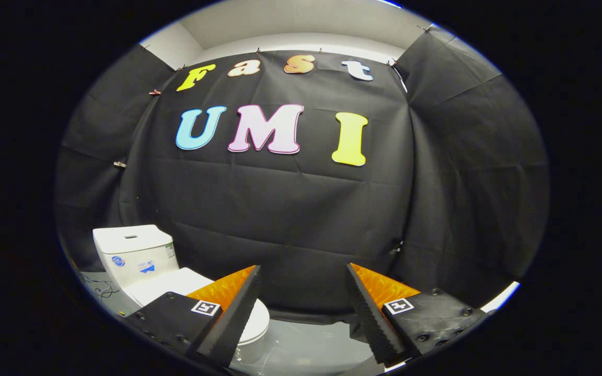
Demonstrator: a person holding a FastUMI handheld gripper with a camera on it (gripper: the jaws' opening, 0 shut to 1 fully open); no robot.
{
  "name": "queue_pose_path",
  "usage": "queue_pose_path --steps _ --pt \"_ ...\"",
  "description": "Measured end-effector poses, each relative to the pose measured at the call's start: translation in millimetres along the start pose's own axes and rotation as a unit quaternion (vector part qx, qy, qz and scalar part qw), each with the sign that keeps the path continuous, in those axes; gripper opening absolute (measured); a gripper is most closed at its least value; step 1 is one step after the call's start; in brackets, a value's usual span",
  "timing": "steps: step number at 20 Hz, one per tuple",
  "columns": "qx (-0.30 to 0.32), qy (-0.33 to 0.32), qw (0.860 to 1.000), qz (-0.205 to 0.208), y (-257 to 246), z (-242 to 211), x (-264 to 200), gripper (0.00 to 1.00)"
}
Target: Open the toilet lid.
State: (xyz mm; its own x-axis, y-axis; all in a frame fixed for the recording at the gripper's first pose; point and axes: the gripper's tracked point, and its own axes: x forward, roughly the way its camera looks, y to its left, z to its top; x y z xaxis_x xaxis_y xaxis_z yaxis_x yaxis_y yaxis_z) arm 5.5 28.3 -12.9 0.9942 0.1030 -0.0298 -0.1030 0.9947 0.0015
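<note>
We see a white toilet (175, 284) with its white lid (251, 316) shut; behind the toilet, black cloth (290, 219); beneath it, grey floor (311, 350).

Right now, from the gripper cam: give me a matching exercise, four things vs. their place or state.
Things:
1. toilet lid
2. tank
3. gripper
4. floor

Place or state:
A. open, nothing between the fingers
B. grey and shiny, beneath the fingers
C. closed, flat on the bowl, partly behind one finger
D. white, upright behind the lid, against the cloth wall

Pairs: 1-C, 2-D, 3-A, 4-B
</note>
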Motion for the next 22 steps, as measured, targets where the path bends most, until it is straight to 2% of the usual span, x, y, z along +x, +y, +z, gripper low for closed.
queue_pose_path --steps 5,8,12,16,20,22 --pt "-0.025 0.011 0.998 0.062 22.7 -12.6 18.9 0.98" --pt "0.002 0.041 0.996 0.083 28.9 -37.2 28.7 0.98" --pt "0.07 0.099 0.985 0.122 39.7 -89.4 29.7 0.98" --pt "0.123 0.183 0.964 0.149 56.1 -165.5 10.3 0.98" --pt "0.134 0.254 0.934 0.213 101.9 -239.6 -37.2 0.99" --pt "0.148 0.291 0.914 0.239 128.0 -266.7 -51.3 0.99"
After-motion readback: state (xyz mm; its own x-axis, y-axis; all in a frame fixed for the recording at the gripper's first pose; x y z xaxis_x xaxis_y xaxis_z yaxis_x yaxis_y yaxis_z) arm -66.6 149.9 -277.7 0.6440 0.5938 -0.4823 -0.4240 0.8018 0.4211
